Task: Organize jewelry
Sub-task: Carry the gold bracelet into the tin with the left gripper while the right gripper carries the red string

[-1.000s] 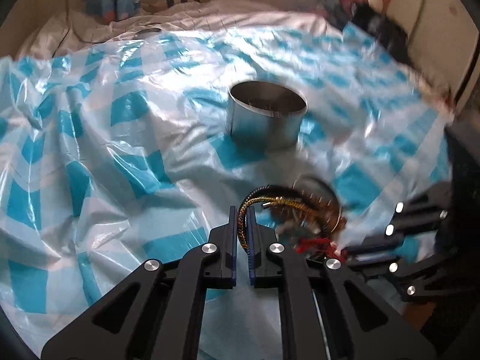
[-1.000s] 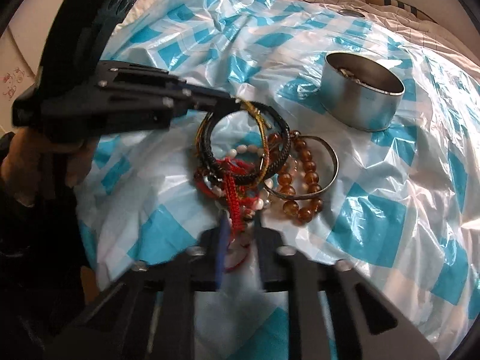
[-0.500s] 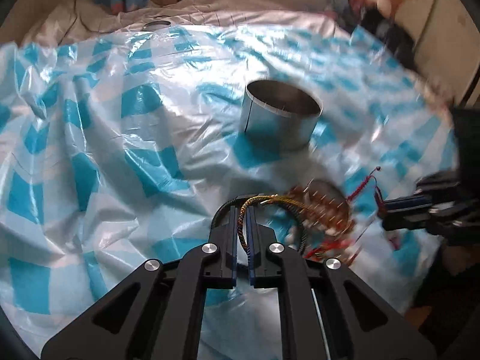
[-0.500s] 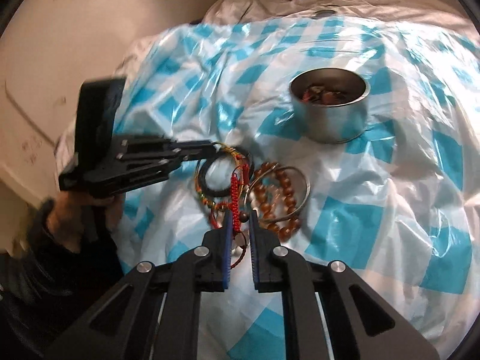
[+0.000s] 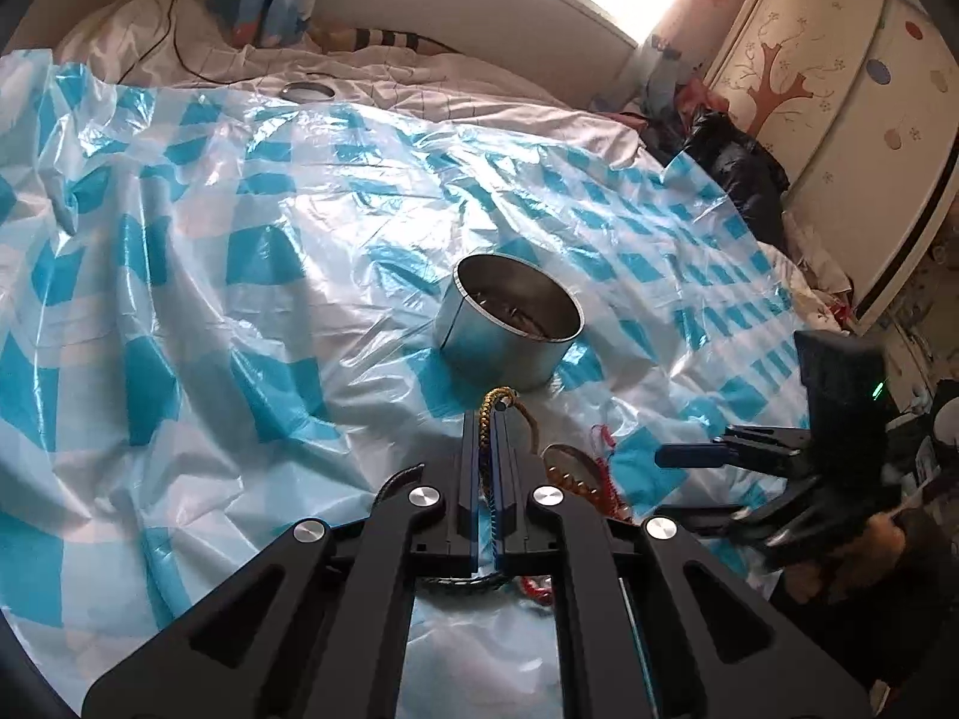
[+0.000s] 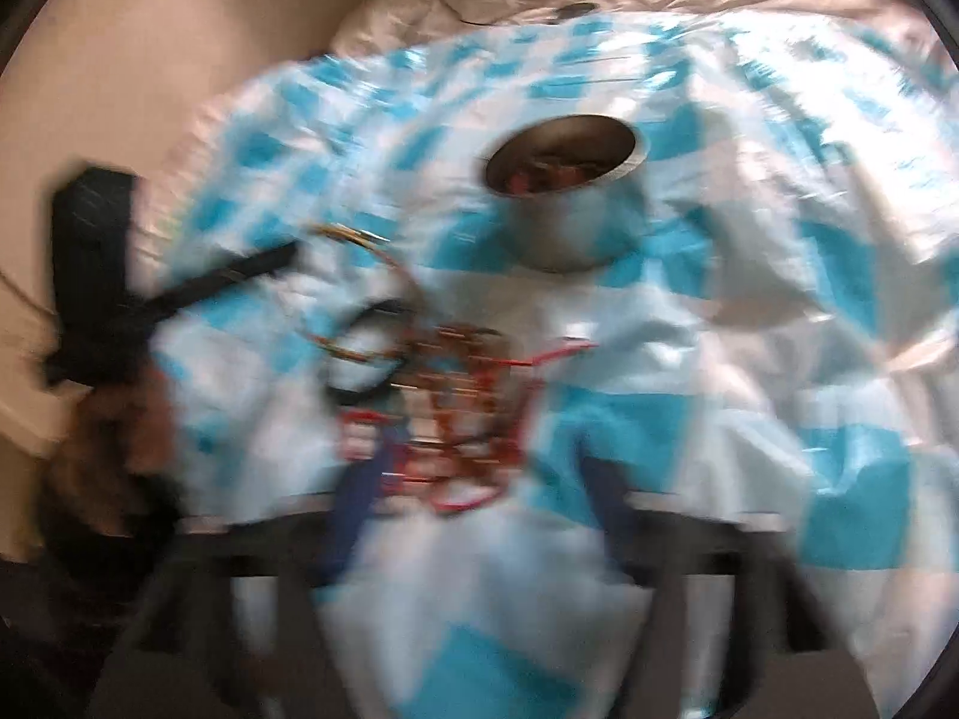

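Observation:
My left gripper (image 5: 492, 419) is shut on a gold and dark braided cord bracelet (image 5: 500, 398), lifted just in front of the round metal tin (image 5: 509, 329). The tin holds several pieces of jewelry. A pile of bracelets (image 5: 578, 476), with amber beads, a metal bangle and red cords, lies on the blue-checked plastic sheet (image 5: 240, 311). In the blurred right wrist view my right gripper (image 6: 479, 485) has its jaws opening. The red cord (image 6: 461, 494) lies loose between its fingers, with no pad pressing on it. The tin (image 6: 563, 168) sits beyond the pile (image 6: 455, 383).
A round lid (image 5: 307, 90) rests on the white bedsheet at the back. Dark clothes (image 5: 737, 174) and a wardrobe (image 5: 839, 90) stand at the right. A person's hand (image 5: 869, 545) holds the right gripper (image 5: 689, 485). The left gripper (image 6: 240, 275) reaches in from the left.
The right gripper has let go of the red cord and its jaws have spread wide. The left gripper has lifted the braided bracelet nearer to the tin.

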The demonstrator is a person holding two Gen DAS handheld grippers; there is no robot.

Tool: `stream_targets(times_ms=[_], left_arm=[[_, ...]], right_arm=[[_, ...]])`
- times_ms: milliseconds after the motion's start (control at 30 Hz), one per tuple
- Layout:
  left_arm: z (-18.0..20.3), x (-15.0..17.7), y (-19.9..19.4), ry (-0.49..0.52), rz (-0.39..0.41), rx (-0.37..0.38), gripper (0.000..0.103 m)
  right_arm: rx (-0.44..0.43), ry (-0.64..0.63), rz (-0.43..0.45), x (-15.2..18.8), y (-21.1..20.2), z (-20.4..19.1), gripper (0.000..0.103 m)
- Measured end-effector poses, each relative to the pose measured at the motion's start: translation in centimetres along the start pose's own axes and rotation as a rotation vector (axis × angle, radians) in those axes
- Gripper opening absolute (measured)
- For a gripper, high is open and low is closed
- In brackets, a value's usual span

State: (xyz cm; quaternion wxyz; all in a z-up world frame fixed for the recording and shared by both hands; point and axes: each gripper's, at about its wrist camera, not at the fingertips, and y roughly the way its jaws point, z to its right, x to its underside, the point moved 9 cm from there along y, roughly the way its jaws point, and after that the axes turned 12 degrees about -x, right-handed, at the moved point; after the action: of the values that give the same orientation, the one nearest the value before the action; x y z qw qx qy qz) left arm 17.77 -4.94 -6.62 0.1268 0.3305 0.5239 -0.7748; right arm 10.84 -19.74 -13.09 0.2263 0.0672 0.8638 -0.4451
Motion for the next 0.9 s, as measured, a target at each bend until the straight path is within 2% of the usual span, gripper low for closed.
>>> stream_targets(times_ms=[67,200,300,367,400,433,467,533,667,900], left_arm=[[0.3,-0.2,-0.1,0.007,0.008,-0.003,0.003],[0.4,-0.3,0.0,0.005,0.007,0.001,0.003],[0.7,-0.4,0.1,0.012,0.007,0.002,0.003],[0.9,-0.5,0.2,0.014,0.008,0.005,0.003],[1.0,-0.5,0.2,0.014,0.009,0.007,0.003],[1.2,-0.7,0.2,0.014,0.011,0.01,0.003],[1.3,-0.8,0.2,0.014,0.013,0.012,0.003],[1.5,-0.9,0.2,0.014,0.016,0.015,0.003],[2.1,-1.1,0.1,0.013,0.023,0.021,0.003],[2.9,-2.1,-0.6,-0.002,0.047,0.049,0.003]], right_arm=[[0.019,-0.021,-0.007,0.1,0.6,0.2,0.071],[-0.018,0.024,0.031,-0.5,1.7,0.7,0.081],[-0.025,0.033,0.031,-0.8,2.6,0.8,0.081],[-0.069,0.049,0.022,-0.8,2.8,0.8,0.062],[-0.088,0.07,0.017,-0.8,2.7,1.0,0.035],[-0.131,0.107,0.02,-0.7,2.4,1.3,0.015],[-0.166,0.138,0.031,-0.7,2.0,1.6,0.01],[-0.174,0.152,0.047,-0.7,1.5,1.9,0.005],[-0.229,0.19,0.089,-1.2,0.4,2.0,0.005],[-0.267,0.168,0.18,-3.3,-2.6,0.9,0.005]])
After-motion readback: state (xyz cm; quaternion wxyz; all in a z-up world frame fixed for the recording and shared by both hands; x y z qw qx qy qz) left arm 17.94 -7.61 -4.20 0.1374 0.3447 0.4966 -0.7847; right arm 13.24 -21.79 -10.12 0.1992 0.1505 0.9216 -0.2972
